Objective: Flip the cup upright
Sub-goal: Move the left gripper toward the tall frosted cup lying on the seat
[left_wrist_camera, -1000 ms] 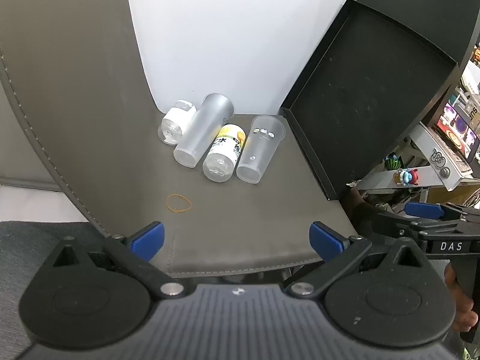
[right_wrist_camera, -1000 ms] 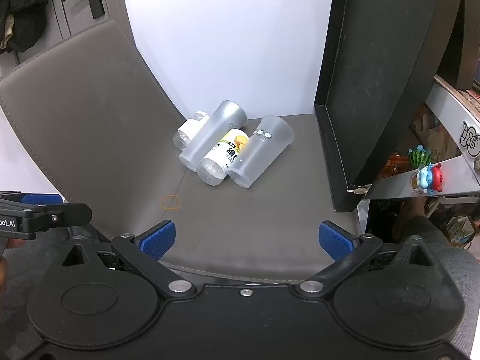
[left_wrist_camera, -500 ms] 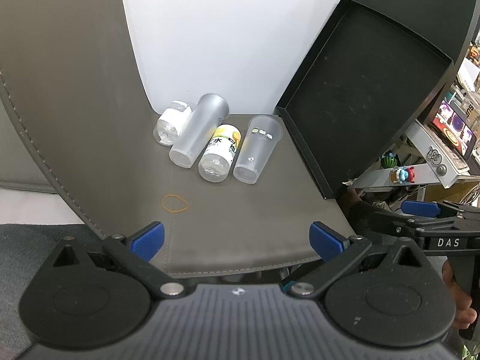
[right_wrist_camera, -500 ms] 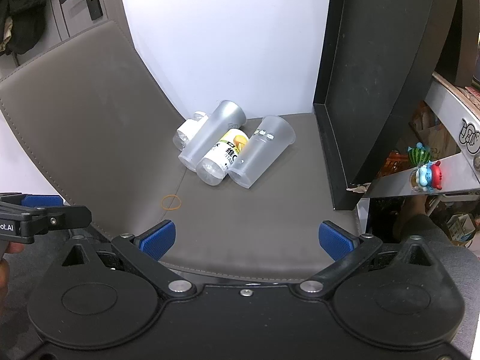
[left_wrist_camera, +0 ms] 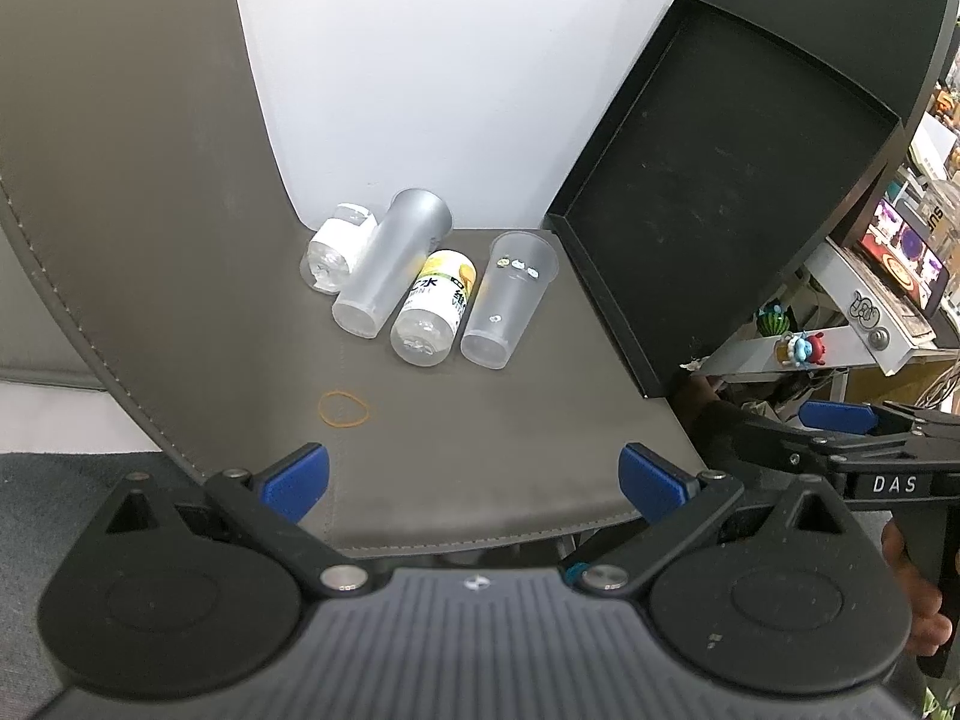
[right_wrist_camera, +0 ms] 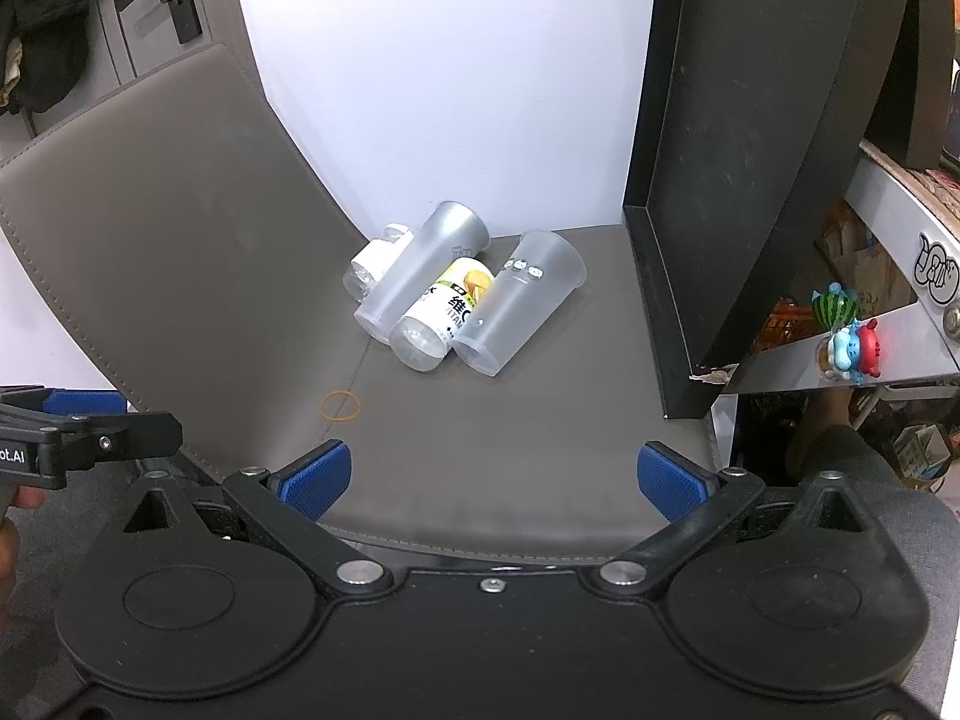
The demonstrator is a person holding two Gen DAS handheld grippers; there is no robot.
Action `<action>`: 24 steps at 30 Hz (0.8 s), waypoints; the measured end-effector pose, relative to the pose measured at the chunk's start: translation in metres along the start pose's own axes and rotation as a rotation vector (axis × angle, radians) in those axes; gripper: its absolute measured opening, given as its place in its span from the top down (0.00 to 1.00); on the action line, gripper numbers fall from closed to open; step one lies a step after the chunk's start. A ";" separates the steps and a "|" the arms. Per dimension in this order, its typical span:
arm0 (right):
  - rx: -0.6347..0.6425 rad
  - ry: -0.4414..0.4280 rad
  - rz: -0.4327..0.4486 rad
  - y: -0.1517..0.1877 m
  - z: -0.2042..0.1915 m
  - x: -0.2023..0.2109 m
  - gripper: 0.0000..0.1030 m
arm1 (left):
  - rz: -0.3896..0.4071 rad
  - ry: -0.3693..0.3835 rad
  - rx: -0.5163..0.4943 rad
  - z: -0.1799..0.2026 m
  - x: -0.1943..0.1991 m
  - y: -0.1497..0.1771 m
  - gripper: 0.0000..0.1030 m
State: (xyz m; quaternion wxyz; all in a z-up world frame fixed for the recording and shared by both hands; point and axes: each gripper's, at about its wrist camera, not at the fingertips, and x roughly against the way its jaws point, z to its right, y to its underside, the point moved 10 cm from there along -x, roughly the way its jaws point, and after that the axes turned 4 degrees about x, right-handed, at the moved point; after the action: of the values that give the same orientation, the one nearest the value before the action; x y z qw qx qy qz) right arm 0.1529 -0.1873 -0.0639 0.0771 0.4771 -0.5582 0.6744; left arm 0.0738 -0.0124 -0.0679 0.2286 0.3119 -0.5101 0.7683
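Note:
Two frosted plastic cups lie on their sides on the grey mat, bases toward me: one with small stickers (left_wrist_camera: 509, 300) (right_wrist_camera: 519, 303) on the right, a taller one (left_wrist_camera: 391, 267) (right_wrist_camera: 420, 267) on the left. Between them lies a bottle with a yellow label (left_wrist_camera: 433, 309) (right_wrist_camera: 444, 315); a clear bottle with a white label (left_wrist_camera: 336, 246) (right_wrist_camera: 373, 261) lies at the far left. My left gripper (left_wrist_camera: 474, 477) is open and empty near the mat's front edge. My right gripper (right_wrist_camera: 493, 474) is open and empty there too, to the right of the left one.
A rubber band (left_wrist_camera: 343, 408) (right_wrist_camera: 342, 405) lies on the mat in front of the cups. A black tray (left_wrist_camera: 720, 180) (right_wrist_camera: 732, 150) leans upright at the mat's right edge. A white wall stands behind. Shelves with small toys (right_wrist_camera: 849, 339) are at the right.
The left gripper has drawn back and turned slightly, so the cups sit a little further left and smaller in its view. The right gripper has barely moved. Nothing was grasped.

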 end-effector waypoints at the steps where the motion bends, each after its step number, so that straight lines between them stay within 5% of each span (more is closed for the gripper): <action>1: 0.001 0.000 0.001 0.000 0.000 0.000 0.00 | 0.000 0.000 0.000 0.000 0.000 0.000 0.01; 24: -0.009 -0.004 0.000 0.002 0.001 0.000 0.00 | -0.002 0.000 -0.003 0.001 -0.001 0.002 0.01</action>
State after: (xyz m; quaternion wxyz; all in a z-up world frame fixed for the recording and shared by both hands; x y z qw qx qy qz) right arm 0.1525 -0.1893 -0.0651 0.0779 0.4783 -0.5613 0.6709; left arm 0.0731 -0.0137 -0.0697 0.2300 0.3122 -0.5111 0.7671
